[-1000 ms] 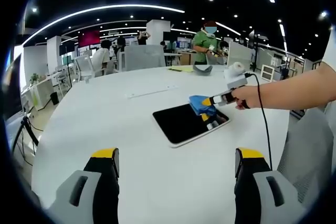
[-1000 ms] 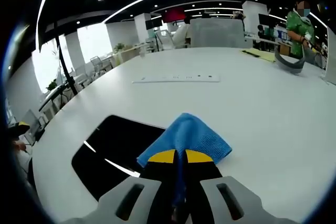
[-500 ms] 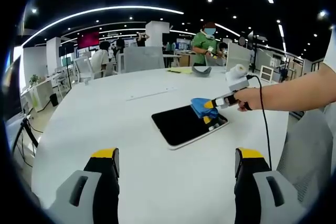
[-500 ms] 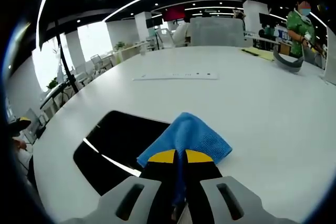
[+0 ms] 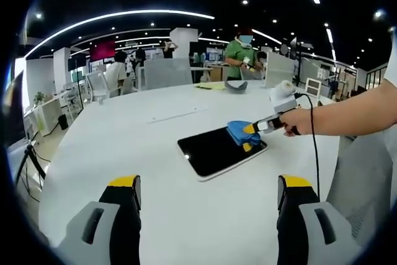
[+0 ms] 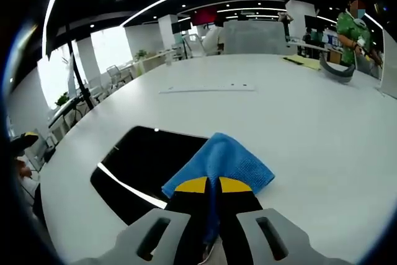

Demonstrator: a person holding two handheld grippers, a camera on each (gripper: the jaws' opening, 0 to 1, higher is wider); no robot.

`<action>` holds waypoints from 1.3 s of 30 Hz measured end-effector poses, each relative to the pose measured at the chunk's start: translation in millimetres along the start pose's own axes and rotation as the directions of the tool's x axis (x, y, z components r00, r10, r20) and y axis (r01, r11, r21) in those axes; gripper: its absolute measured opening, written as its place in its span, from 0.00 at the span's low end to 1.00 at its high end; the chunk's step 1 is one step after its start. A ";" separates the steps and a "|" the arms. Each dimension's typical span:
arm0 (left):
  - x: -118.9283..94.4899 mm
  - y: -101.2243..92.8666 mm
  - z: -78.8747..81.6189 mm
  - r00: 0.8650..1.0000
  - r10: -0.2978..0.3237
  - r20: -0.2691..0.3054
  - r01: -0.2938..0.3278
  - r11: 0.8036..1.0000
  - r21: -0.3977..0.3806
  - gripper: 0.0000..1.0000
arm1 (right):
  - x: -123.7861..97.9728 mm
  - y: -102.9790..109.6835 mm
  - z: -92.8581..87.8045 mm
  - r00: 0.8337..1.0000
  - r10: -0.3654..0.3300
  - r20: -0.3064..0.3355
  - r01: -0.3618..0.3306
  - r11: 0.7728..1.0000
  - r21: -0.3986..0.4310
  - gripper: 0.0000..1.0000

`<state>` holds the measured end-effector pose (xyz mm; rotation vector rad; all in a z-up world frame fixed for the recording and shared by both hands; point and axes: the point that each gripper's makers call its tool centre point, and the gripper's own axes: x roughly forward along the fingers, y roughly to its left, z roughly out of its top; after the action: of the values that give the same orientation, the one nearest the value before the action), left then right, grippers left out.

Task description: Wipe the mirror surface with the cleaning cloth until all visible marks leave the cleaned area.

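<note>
Mid-wipe, judging by layout. Blue cloth (image 6: 218, 161) pinched in right gripper (image 6: 214, 185), jaws closed tight on it, bunched end fanned out fwd of tips. Seen from left gripper view: cloth (image 5: 237, 131) pressed on far-right end of mirror (image 5: 218, 152), right gripper (image 5: 250, 137) on it w/ hand (image 5: 292, 121) behind.

Mirror (image 6: 149, 169) = flat dark rectangle, light rim, lying on white table (image 6: 298, 116). Cloth over its right edge; rest of glass to the left bare. Reflects ceiling light strip as bright diagonal line, not a mark AFAICT. No smudges resolvable at this res, so can't confirm clean vs dirty. Est: right end covered, centre + left end probably left to do. Not done.

Left gripper (image 5: 208, 198) low over near table edge, jaws wide open, holding nothing, well apart from mirror.

Surface: big round white table (image 5: 124, 134), smooth, glossy. Thin pale strip (image 6: 206, 89) beyond mirror, grey curved item (image 6: 335, 70) farther back.

Room: open-plan office, dark ceiling w/ curved light lines + spots, chairs, people in bkgd.
</note>
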<state>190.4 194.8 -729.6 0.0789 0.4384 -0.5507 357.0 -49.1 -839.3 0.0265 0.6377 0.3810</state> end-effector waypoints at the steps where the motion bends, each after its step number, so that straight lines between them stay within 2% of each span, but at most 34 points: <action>1: -0.3 -0.7 0.7 1.000 0.000 0.003 0.000 1.000 0.002 0.92 | -1.5 0.3 -1.0 1.000 0.000 0.000 0.000 1.000 0.001 0.01; 10: -3.0 -0.5 1.7 1.000 -0.002 0.012 0.002 1.000 0.005 0.92 | -6.2 1.5 -4.6 1.000 -0.006 0.000 0.006 1.000 -0.005 0.01; 39: -12.5 7.6 -2.8 0.999 0.030 0.019 -0.030 0.999 -0.016 0.91 | -1.3 4.2 -5.0 1.000 -0.005 -0.023 0.005 1.000 -0.024 0.01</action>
<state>183.8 208.0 -727.2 0.0654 0.4224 -0.5182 351.7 -46.0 -842.0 -0.0025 0.6557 0.3845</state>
